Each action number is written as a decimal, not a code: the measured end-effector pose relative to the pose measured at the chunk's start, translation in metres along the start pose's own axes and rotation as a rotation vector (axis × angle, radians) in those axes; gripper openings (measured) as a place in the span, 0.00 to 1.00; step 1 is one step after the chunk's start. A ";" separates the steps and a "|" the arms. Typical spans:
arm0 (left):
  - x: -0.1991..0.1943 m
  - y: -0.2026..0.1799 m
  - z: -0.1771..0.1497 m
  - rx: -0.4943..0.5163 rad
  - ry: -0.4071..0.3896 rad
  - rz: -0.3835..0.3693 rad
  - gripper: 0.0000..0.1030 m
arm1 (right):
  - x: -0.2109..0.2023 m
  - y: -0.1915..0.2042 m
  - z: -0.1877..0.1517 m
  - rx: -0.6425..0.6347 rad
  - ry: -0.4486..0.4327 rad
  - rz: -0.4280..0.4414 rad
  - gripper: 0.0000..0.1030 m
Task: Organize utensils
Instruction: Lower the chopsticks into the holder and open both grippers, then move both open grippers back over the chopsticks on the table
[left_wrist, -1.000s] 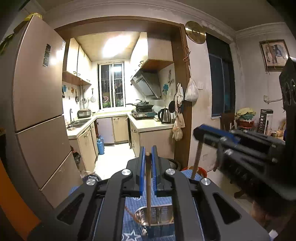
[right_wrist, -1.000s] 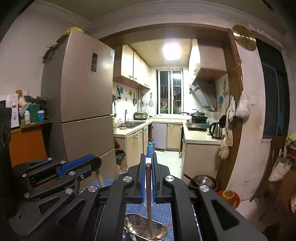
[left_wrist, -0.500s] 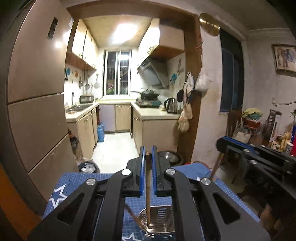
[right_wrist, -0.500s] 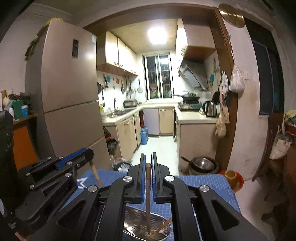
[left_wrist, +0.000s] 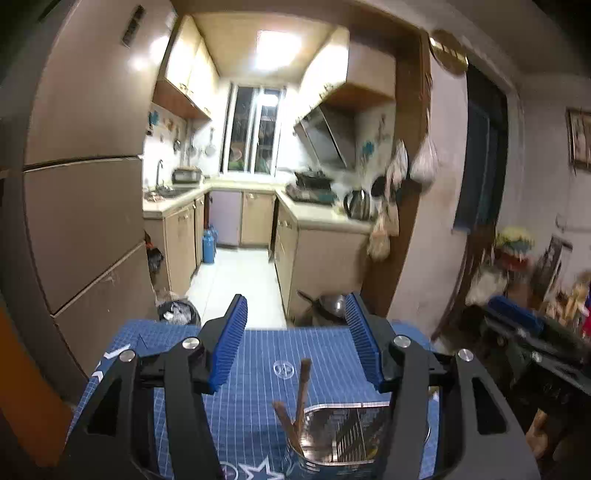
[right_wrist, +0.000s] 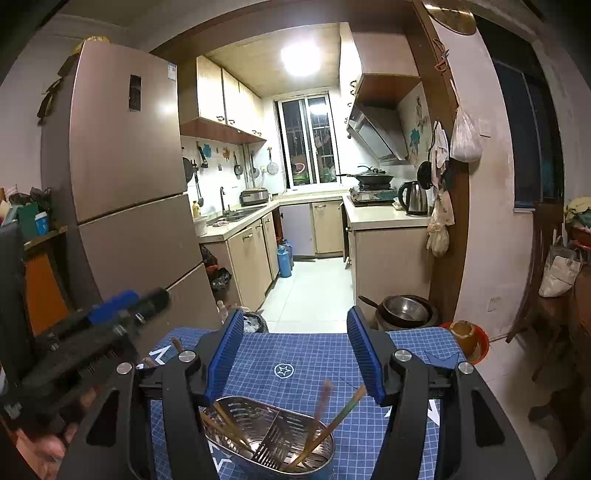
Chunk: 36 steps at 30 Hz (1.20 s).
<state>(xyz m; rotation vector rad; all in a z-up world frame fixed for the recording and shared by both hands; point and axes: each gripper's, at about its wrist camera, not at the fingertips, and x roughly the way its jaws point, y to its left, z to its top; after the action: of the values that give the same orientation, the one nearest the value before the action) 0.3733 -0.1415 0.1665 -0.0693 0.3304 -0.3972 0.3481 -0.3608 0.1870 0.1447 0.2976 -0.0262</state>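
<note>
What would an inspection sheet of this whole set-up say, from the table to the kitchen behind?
Surface: blue gridded mat with star marks.
Job's things: metal utensil holder, divided in two; chopsticks lean in both compartments, one blurred.
Clutter: more sticks lie on the mat's left edge.
Grippers: left gripper and right gripper both open, above the holder, holding nothing.
Cables: nothing seen.
Surroundings: fridge on the left, kitchen with kettle beyond, metal bowl on the floor.
</note>
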 end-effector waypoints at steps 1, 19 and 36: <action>-0.002 0.002 0.001 -0.006 -0.002 -0.005 0.52 | -0.001 -0.001 0.001 -0.001 -0.004 -0.007 0.57; -0.123 0.052 -0.048 0.002 -0.049 0.030 0.52 | -0.107 -0.056 -0.049 0.007 -0.058 0.026 0.75; -0.211 0.056 -0.241 0.186 0.359 -0.055 0.61 | -0.262 -0.082 -0.253 -0.003 0.141 -0.041 0.83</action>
<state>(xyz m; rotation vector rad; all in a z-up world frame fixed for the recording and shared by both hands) 0.1313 -0.0084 -0.0050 0.1777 0.6447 -0.4943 0.0207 -0.4040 0.0131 0.1377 0.4417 -0.0561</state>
